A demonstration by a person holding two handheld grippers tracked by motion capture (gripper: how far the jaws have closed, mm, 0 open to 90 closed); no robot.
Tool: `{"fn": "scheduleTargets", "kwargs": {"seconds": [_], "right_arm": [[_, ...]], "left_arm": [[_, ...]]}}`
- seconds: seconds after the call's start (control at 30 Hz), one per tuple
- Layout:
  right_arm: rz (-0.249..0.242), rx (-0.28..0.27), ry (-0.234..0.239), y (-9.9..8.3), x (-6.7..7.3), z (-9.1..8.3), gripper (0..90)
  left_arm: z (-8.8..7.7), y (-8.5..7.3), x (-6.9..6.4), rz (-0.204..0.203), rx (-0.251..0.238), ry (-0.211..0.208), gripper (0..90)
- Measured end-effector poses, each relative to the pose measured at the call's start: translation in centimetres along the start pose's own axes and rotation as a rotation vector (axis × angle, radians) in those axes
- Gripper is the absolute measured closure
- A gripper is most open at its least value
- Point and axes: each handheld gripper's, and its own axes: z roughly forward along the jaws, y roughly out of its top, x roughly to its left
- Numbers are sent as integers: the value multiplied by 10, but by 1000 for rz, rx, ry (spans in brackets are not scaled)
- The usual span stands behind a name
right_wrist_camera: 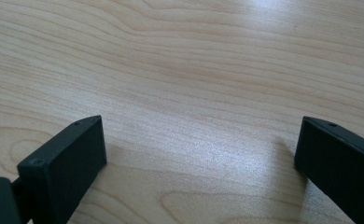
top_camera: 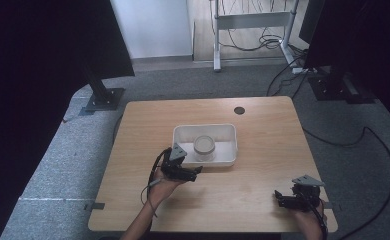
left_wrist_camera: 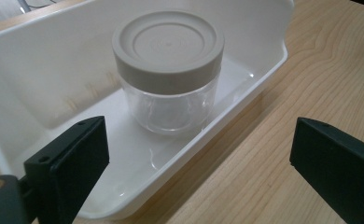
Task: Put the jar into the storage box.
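A clear jar (left_wrist_camera: pixel 168 74) with a grey lid stands upright inside a white tray (top_camera: pixel 182 135) on a wooden table (top_camera: pixel 263 150). The left gripper (top_camera: pixel 195 173) sits just beside the tray's near wall, jaws spread wide and empty. The right gripper (top_camera: pixel 279 196) rests near the table's front right corner, also wide open, holding nothing.

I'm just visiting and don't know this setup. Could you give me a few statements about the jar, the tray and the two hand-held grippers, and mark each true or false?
1. The jar stands upright inside the white tray. True.
2. The jar has no lid. False: a grey lid closes it.
3. The left gripper is clamped on the jar. False: its jaws are spread apart, short of the jar.
4. The right gripper is open over bare wooden table. True.
5. The tray sits at the table's right edge. False: it sits near the middle.
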Motion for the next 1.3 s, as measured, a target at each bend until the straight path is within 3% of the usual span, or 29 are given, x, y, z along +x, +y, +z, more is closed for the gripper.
{"fn": "scheduleTargets", "kwargs": {"seconds": [0.8, 1.3], "right_arm": [[1, -1, -1, 0, 0, 0, 17], [0, -1, -1, 0, 0, 0, 18]], "left_arm": [[-23, -14, 12, -24, -18, -1, 37], [-37, -26, 17, -1, -23, 3, 34]]}}
